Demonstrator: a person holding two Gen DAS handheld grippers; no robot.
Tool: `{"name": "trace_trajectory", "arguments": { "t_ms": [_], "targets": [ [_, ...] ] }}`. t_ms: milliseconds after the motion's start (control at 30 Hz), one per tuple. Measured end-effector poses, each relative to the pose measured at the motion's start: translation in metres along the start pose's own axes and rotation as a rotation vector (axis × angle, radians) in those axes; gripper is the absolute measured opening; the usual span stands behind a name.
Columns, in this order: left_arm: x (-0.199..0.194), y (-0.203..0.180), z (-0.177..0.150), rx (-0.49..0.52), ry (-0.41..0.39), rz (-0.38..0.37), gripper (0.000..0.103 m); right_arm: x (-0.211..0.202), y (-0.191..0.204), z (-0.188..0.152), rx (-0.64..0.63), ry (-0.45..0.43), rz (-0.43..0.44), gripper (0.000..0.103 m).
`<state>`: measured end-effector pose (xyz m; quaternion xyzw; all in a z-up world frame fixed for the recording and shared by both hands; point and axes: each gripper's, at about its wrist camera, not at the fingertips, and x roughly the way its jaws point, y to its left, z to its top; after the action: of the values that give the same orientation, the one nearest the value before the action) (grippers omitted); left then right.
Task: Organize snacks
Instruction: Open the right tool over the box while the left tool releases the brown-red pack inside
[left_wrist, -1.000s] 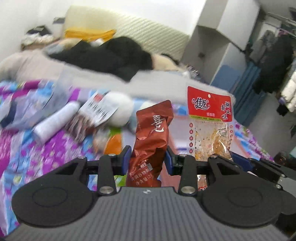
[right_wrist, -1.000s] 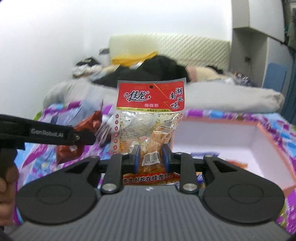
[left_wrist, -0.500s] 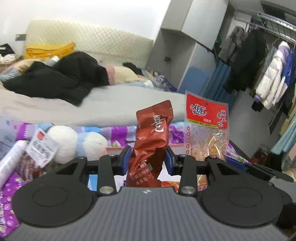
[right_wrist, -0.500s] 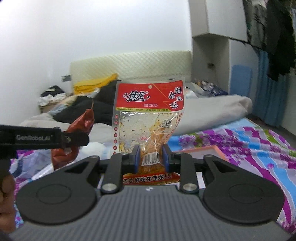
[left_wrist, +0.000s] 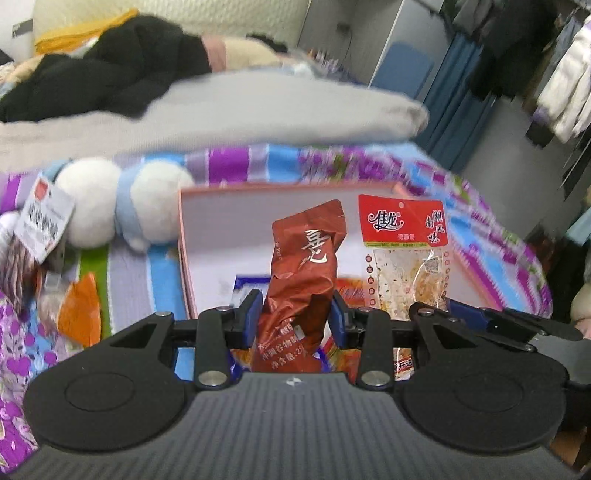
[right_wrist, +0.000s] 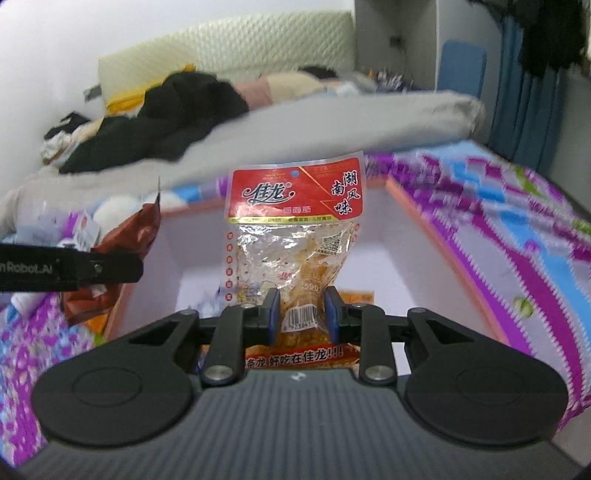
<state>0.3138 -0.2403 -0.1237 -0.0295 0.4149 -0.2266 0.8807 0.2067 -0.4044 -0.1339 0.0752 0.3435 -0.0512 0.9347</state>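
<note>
Left gripper (left_wrist: 294, 317): blue pads clamped on the lower half of a brown foil snack pack (left_wrist: 303, 284), which stands upright and crinkled, right above the near edge of the box.

Right gripper (right_wrist: 298, 314): fingers squeezed onto a clear noodle snack bag (right_wrist: 293, 243) with a red header, pinching it just above the barcode. Bag stands upright, held over the box.

Side by side: from the left wrist view the noodle bag sits just to the right of the brown pack, not touching as far as I can tell.

Box (right_wrist: 436, 240): pink rim, white inside, open top, sitting on the purple-and-blue floral bedspread (right_wrist: 517, 236). A few flat packets already lie on its floor, too blurry to read.

Left of the box: a white-and-blue plush toy (left_wrist: 122, 201) and an orange wrapper (left_wrist: 79, 314) nearer, both on the bedspread.

Far end: grey blanket (left_wrist: 240, 114) with dark clothes piled on it.
</note>
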Motion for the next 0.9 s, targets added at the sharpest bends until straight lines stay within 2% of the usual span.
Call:
{"name": "trace_trajectory", "arguments": {
  "t_ms": [100,333,367,400,433,467,500,533,733,900],
  "targets": [
    [0.014,0.004,-0.010,-0.015,0.034,0.022,0.043,0.014,0.000,-0.012,-0.017,0.035,0.008,0.030],
    [0.030,0.001,-0.025,-0.012,0.055,0.065,0.044,0.028,-0.008,-0.025,0.027,0.041,0.030,0.030],
    [0.030,0.000,-0.027,-0.008,0.050,0.069,0.044,0.028,-0.008,-0.027,0.029,0.042,0.031,0.034],
    [0.028,-0.002,-0.028,-0.004,0.043,0.067,0.045,0.029,-0.010,-0.028,0.027,0.043,0.034,0.047],
    [0.024,-0.003,-0.028,-0.002,0.039,0.060,0.047,0.028,-0.010,-0.029,0.027,0.041,0.042,0.053],
    [0.022,-0.004,-0.029,-0.002,0.034,0.056,0.054,0.027,-0.011,-0.030,0.033,0.036,0.051,0.062],
    [0.017,-0.005,-0.028,0.000,0.028,0.057,0.061,0.025,-0.012,-0.031,0.042,0.029,0.054,0.062],
    [0.014,-0.006,-0.027,0.004,0.020,0.057,0.062,0.024,-0.014,-0.031,0.049,0.025,0.053,0.062],
    [-0.017,-0.007,-0.020,0.011,-0.042,0.046,0.062,0.010,-0.017,-0.023,0.057,-0.016,0.046,0.062],
    [-0.059,-0.003,-0.013,0.018,-0.128,0.039,0.062,-0.014,-0.010,-0.009,0.052,-0.077,0.044,0.062]
  ]
}}
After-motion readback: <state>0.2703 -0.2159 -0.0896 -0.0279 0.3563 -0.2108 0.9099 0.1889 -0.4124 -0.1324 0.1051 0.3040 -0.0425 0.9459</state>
